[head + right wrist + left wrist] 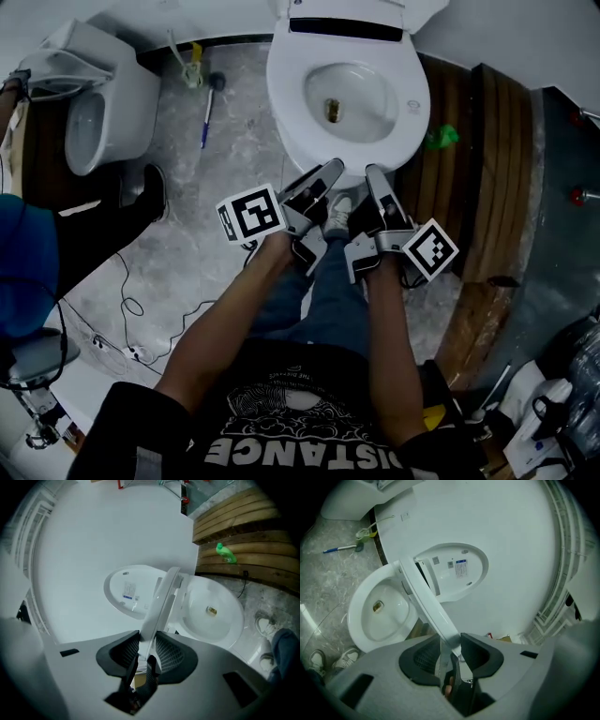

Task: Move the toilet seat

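Observation:
The white toilet seat [286, 94] is lifted off the bowl [349, 103] and held at its front rim by both grippers. My left gripper [323, 175] is shut on the rim's left part. My right gripper [375, 180] is shut on the rim just to its right. In the left gripper view the seat [426, 602] runs edge-on into the left gripper [451, 644], with the lid [457, 569] upright behind it. The right gripper view shows the seat [161, 604] clamped in the right gripper [146, 641], beside the open bowl [211, 611].
A green bottle [441, 138] lies on the wooden slats [478, 150] right of the toilet. A second white fixture [103, 103] stands at the far left, with a blue-handled brush [206, 117] on the floor. A person's dark leg [94, 234] and cables [131, 309] are at left.

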Tool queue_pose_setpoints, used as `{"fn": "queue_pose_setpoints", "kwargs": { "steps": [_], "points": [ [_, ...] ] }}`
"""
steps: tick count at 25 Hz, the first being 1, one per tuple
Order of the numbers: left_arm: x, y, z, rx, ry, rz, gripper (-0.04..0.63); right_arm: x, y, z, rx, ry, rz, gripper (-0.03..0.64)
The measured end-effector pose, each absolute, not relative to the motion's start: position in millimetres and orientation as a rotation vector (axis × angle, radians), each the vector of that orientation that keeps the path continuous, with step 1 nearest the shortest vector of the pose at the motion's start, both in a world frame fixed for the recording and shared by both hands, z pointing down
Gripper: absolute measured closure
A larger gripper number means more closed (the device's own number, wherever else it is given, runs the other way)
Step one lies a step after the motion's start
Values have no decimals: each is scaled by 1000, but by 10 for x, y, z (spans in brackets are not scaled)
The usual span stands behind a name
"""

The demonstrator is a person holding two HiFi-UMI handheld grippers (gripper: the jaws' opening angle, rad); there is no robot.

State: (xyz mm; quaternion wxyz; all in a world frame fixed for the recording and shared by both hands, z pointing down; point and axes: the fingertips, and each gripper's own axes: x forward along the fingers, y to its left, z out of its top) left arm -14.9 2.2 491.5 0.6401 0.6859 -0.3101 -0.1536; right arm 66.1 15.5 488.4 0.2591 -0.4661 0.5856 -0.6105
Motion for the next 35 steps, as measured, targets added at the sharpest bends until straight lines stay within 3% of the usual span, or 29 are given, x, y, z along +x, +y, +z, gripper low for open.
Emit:
{"fn": "queue_pose_setpoints", "kwargs": {
  "steps": [19, 27, 35],
  "points": [
    [-126, -457, 4112, 1684, -738, -448, 445, 683, -370, 4144, -1196, 1639, -1658, 505],
    [4, -591, 4146, 1672, -656, -528, 270, 651, -568, 3941, -1135, 1721, -1635, 511],
    [-86, -1133, 3937, 1681, -684, -774, 242, 652, -784, 3786, -1062, 1740, -1622, 517]
  ]
}}
